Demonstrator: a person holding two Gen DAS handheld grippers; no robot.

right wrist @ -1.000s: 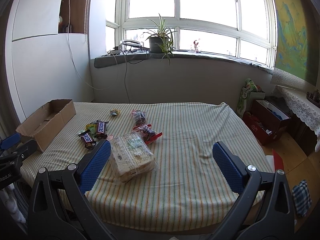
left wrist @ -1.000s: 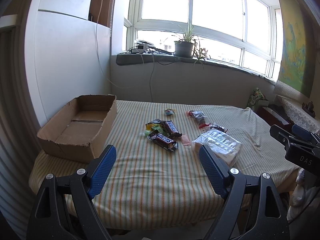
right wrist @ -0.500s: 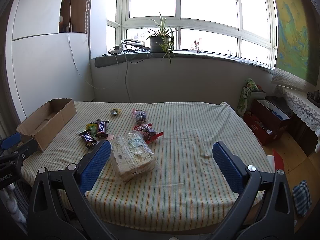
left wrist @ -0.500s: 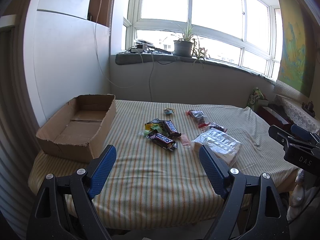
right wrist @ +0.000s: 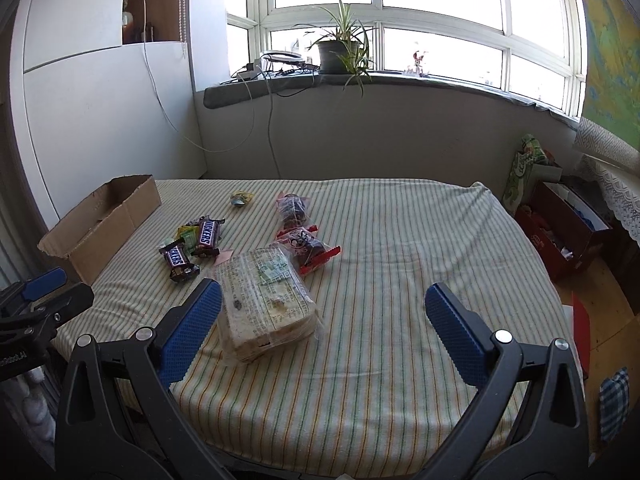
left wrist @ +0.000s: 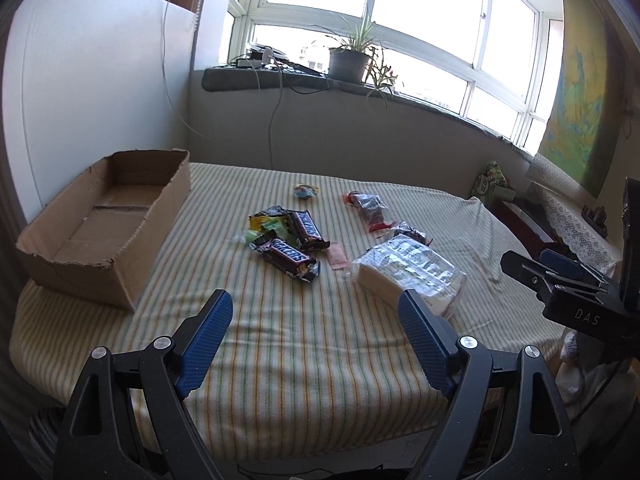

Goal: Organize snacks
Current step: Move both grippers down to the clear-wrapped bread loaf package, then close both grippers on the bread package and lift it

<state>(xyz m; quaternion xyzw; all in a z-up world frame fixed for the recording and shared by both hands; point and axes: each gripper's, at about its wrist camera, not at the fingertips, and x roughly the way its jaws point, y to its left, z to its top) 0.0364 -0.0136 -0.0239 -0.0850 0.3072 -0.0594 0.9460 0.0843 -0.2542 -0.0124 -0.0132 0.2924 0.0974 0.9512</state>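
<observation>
An open cardboard box [left wrist: 104, 216] [right wrist: 104, 220] stands empty at the table's left. Two Snickers bars [left wrist: 290, 258] [right wrist: 178, 258] lie in the middle with small green and yellow sweets [left wrist: 272, 226]. A clear-wrapped pack of biscuits [left wrist: 412, 274] [right wrist: 266, 300] lies to their right. Two red-edged dark snack bags [left wrist: 370, 210] [right wrist: 308, 246] and a small wrapped candy [left wrist: 306, 191] lie further back. My left gripper [left wrist: 316, 344] is open and empty above the near table edge. My right gripper [right wrist: 320, 328] is open and empty; the biscuit pack lies by its left finger.
The table wears a striped cloth [left wrist: 320, 340]. A white panel [left wrist: 92, 100] stands behind the box. A windowsill with a potted plant [right wrist: 340, 52] and cables runs along the back. A red box [right wrist: 560, 228] sits on the floor at right.
Both grippers have moved slightly forward over the table, so the snacks appear a little closer. Nothing on the table has moved.
</observation>
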